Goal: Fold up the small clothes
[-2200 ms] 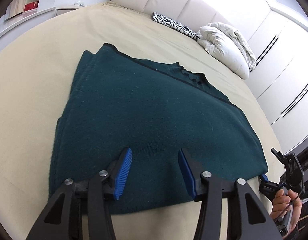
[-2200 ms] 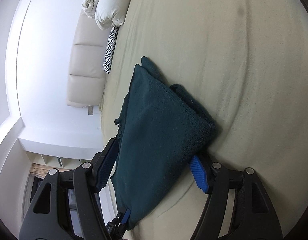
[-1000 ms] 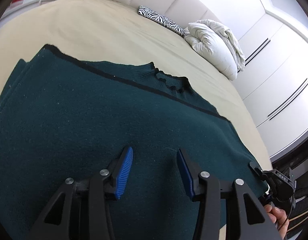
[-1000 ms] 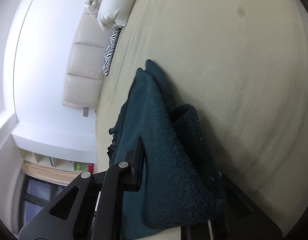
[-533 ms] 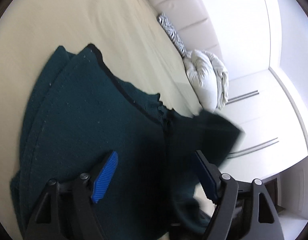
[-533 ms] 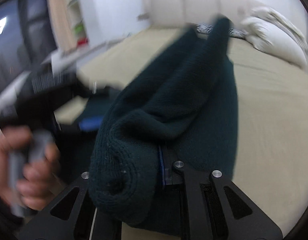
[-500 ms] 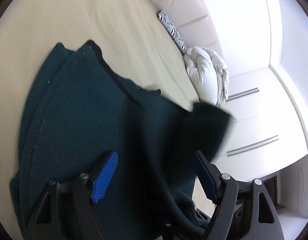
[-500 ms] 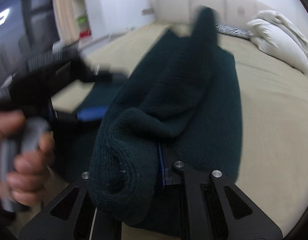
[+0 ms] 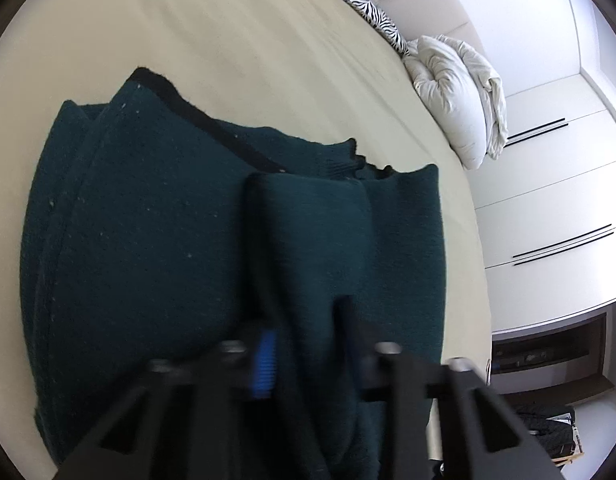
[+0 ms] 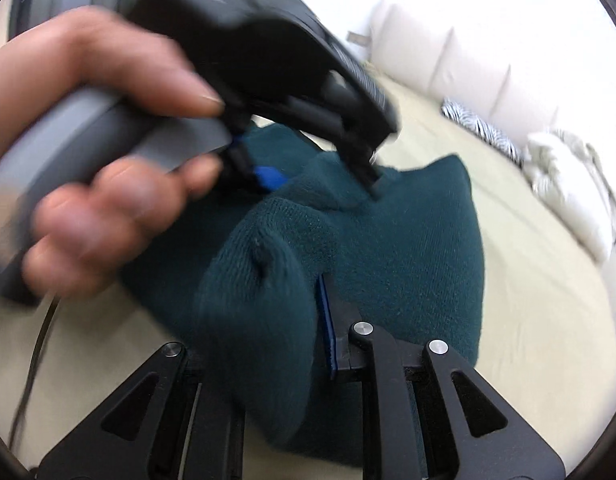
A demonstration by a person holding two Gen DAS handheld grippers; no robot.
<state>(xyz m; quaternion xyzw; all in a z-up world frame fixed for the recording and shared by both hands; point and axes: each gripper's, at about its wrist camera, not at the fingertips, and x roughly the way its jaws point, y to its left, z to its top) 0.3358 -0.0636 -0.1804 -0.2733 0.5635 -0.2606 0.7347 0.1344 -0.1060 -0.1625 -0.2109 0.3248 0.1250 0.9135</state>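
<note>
**Both grippers pinch the folded-over edge of the green sweater**

The dark green sweater (image 9: 147, 240) lies on the beige bed (image 9: 247, 52), its black-trimmed hem toward the far left and the ribbed collar near the middle. On its right half a thick flap of the same knit is doubled over toward the centre, which looks like a sideways fold under way.

The left gripper (image 9: 308, 344) is over the near edge of that flap. Its blue-padded fingers (image 9: 264, 364) have a bunched ridge of knit between them and appear to be pinching it, though motion blur softens the view. Holding the flap here would let the person steer where the crease lands.

The right gripper (image 10: 267, 336) is clamped on a fat roll of the sweater (image 10: 388, 248), one blue pad pressed against the fabric. In its view the person's left hand (image 10: 107, 152) and the other tool sit just ahead, touching the same fold, so both ends of the edge are carried together.

Half a second ago the left fingers were spread wide above flat cloth while the flap swung through the air; now they have closed in on it and the flap is down on the garment. Two seconds back the sweater lay open, unfolded.

A white duvet (image 9: 460, 96) and a zebra-print cushion (image 9: 364, 4) sit at the headboard, well apart.
</note>
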